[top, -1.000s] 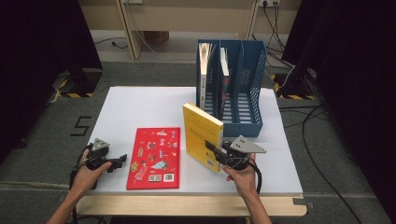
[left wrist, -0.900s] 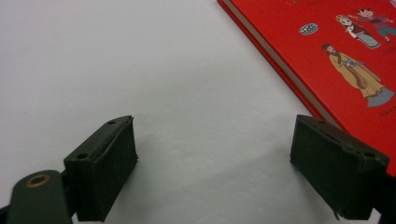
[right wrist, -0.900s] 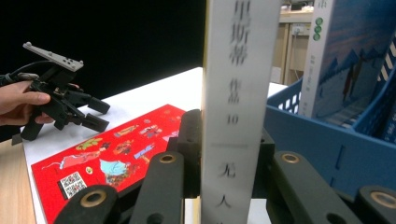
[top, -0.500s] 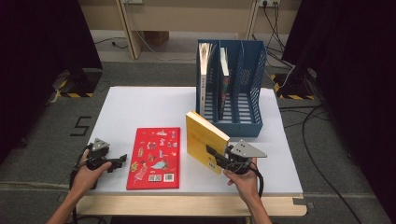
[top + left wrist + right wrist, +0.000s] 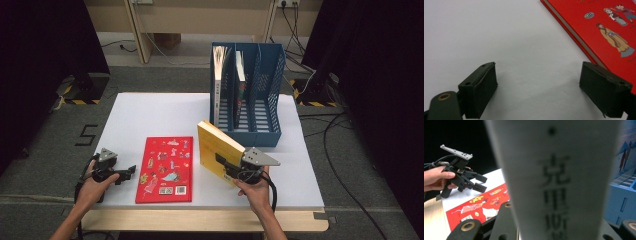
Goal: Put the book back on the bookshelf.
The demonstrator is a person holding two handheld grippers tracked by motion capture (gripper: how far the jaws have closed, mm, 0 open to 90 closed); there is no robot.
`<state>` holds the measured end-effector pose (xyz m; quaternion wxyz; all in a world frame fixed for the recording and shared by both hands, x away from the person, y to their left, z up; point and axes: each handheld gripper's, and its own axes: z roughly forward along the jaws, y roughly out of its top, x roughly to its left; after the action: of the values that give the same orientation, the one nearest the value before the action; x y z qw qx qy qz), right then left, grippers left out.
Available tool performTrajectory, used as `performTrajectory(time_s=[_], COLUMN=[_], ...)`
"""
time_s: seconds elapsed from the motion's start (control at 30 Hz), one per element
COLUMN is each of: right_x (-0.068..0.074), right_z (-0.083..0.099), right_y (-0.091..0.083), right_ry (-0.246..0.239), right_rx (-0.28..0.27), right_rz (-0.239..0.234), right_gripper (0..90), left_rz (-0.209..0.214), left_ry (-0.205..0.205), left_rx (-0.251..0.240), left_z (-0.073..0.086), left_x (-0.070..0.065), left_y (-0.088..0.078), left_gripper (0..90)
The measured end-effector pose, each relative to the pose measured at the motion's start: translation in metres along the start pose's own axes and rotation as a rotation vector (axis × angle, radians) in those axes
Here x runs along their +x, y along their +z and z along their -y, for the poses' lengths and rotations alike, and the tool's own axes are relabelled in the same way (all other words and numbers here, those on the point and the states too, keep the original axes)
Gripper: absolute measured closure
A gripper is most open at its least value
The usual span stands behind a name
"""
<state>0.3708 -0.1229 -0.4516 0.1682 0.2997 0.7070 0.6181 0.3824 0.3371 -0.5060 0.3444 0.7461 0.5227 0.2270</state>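
1. Yellow is the colour to follow: the yellow book [image 5: 216, 149] stood nearly upright on its lower edge a second ago and now leans well over, its top edge tipped toward the blue file rack [image 5: 260, 95] and its lower edge toward the front of the white surface [image 5: 150, 112].
2. The right tool [image 5: 231, 167] has the book's lower right corner between its jaws. They have just been opening a little, yet the right gripper view shows the book's pale spine [image 5: 554, 180] rising straight out from between them, so the hold looks loosened rather than given up.
3. That hand has drawn slightly toward the person along with the tilt; the book is still near the rack's front, not in it.
4. The rack has two books standing in its left compartments; the slots to the right look free.
5. The left tool [image 5: 117, 173] has not moved. It rests near the front left of the surface, just beside the red book [image 5: 167, 167], which lies flat; its jaws stand apart with nothing between them, the red cover's edge [image 5: 584, 32] close by one jaw.
6. My reading: the yellow book is being tipped and re-gripped for a better angle before going to a free slot. With the hold slackening on a leaning book, it could slip or fall flat.
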Motion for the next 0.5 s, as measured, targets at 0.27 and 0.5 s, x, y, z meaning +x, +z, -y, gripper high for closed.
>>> performTrajectory(time_s=[0.27, 0.5], right_x=[-0.0016, -0.0029], right_z=[0.0026, 0.0027], right_y=[0.0055, 0.0059], right_ry=[0.024, 0.021], right_rx=[-0.013, -0.03], right_rz=[-0.003, 0.008], right_gripper=[69.9, 73.4], left_rz=[0.001, 0.001], left_ry=[0.0, 0.0], left_rx=[0.001, 0.001], left_z=[0.0, 0.0], left_x=[0.0002, 0.0001], left_y=[0.0, 0.0], left_gripper=[13.4, 13.4])
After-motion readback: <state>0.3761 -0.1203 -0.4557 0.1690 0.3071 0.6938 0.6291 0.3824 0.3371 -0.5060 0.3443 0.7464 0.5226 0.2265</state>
